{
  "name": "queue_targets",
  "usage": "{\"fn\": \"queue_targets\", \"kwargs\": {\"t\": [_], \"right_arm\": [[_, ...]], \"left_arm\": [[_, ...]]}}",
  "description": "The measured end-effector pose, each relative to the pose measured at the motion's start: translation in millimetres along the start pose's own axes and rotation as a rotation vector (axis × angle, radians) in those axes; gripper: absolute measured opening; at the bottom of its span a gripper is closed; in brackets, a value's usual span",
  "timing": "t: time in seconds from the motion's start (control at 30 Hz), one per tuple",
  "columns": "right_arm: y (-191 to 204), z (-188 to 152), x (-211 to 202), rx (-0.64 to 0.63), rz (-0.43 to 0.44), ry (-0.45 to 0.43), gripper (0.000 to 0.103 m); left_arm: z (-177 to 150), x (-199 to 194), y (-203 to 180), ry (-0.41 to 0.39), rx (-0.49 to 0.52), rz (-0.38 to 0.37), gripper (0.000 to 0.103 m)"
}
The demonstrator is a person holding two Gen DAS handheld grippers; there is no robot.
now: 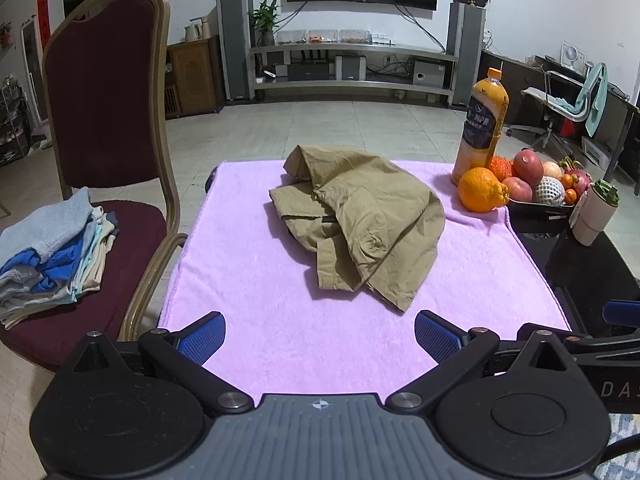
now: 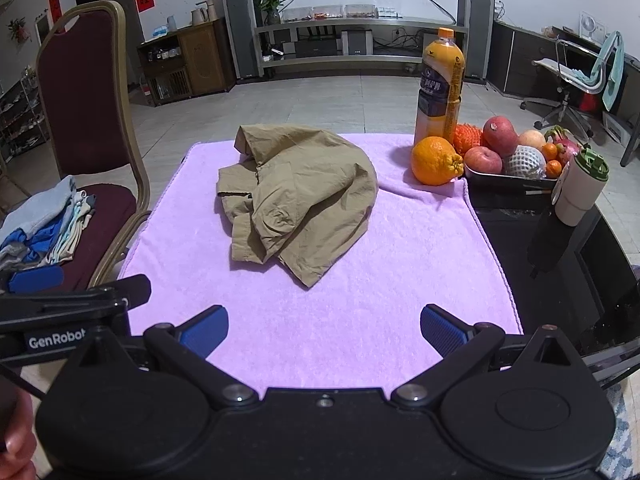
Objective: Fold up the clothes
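A crumpled khaki shirt [image 1: 360,220] lies mid-towel [image 1: 248,272], straight ahead of both grippers, its length running away from them. Left gripper [image 1: 320,336] and right gripper [image 2: 324,332] gape empty, about equally near.

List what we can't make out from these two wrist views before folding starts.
- Khaki garment: crumpled in both views; its own folds hide what kind of garment it is.
- Pile of clothes on the chair: cut by the left edge in both views; the count is unclear.
- Bottle label: too small to read.
- Table under the pink towel: covered.
- Both hands: behind the gripper bodies, mostly unseen.
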State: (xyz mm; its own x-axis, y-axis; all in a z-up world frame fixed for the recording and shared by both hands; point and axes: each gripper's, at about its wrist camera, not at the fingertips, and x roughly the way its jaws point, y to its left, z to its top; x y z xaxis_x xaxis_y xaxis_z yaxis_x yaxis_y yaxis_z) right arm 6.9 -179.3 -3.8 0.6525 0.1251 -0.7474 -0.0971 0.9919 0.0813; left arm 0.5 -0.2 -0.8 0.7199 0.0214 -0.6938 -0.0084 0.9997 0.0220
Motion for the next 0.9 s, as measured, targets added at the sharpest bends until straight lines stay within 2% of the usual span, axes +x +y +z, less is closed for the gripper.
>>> {"fn": "queue_targets", "kwargs": {"t": [0.2, 0.9], "right_arm": [[1.5, 1.3, 2.8, 0.006, 0.019, 0.010, 0.103], [2.6, 1.3, 5.2, 0.003, 0.000, 0.018, 0.103]], "left_arm": [[-1.1, 4.0, -0.9, 0.012, -0.006, -0.004, 0.102], [1.5, 3.0, -1.9, 0.007, 0.012, 0.015, 0.101]]}}
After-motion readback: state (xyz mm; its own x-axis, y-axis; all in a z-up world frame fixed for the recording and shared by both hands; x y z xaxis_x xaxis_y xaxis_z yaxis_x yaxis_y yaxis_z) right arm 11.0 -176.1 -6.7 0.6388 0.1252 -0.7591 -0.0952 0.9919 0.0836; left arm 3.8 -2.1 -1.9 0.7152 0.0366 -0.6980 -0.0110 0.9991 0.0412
